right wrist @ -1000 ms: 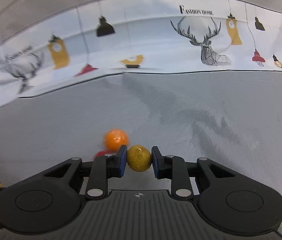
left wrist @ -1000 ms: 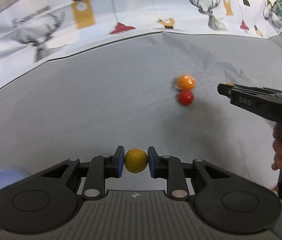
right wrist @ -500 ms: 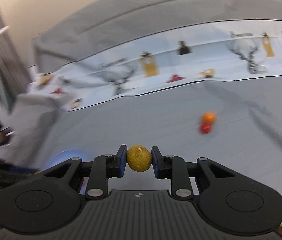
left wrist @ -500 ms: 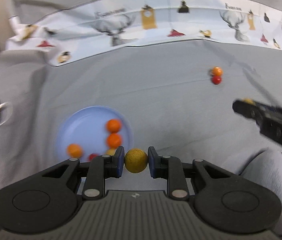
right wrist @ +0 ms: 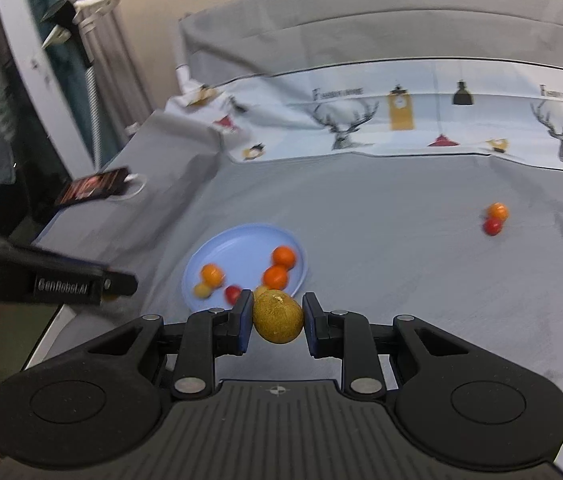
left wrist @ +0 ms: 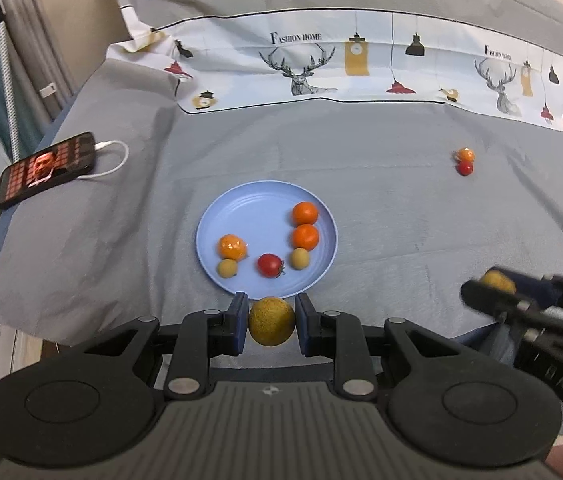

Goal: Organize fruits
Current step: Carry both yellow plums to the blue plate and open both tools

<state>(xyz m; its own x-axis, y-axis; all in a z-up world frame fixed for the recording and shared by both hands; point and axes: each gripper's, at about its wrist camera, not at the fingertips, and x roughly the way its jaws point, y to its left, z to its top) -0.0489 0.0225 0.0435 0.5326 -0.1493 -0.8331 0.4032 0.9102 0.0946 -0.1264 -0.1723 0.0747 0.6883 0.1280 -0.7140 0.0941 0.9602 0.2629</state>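
Both claws are clamped on fruit right now: the left gripper (left wrist: 271, 322) is closed on a small yellow-brown round fruit (left wrist: 271, 321), and the right gripper (right wrist: 277, 322) is pinching a near-identical one (right wrist: 277, 321), a bit more egg-shaped with a pale scuff on top. Can't say what kind of fruit exactly, maybe a longan or a small passion fruit.

What changed: a second ago both cameras were low over the grey sheet (left wrist: 381, 208), right by the loose orange fruit (left wrist: 464, 155) and cherry tomato (left wrist: 465, 168). Now that touching pair sits well off toward the far right, and the blue plate (left wrist: 209, 236) has swung into view just past the left fingertips. The grips haven't loosened at all on the way over.

So I'd read this as the carry nearly done, with two more fruits about to join the plate, which already holds three orange ones, two small yellow ones and a tomato (left wrist: 270, 265). After the drop, the orange and cherry tomato look like the last strays.

One thing to watch: round fruit could roll off that shallow rim if released from high up. The phone (left wrist: 47, 168) on its cable sits well clear at the left edge.
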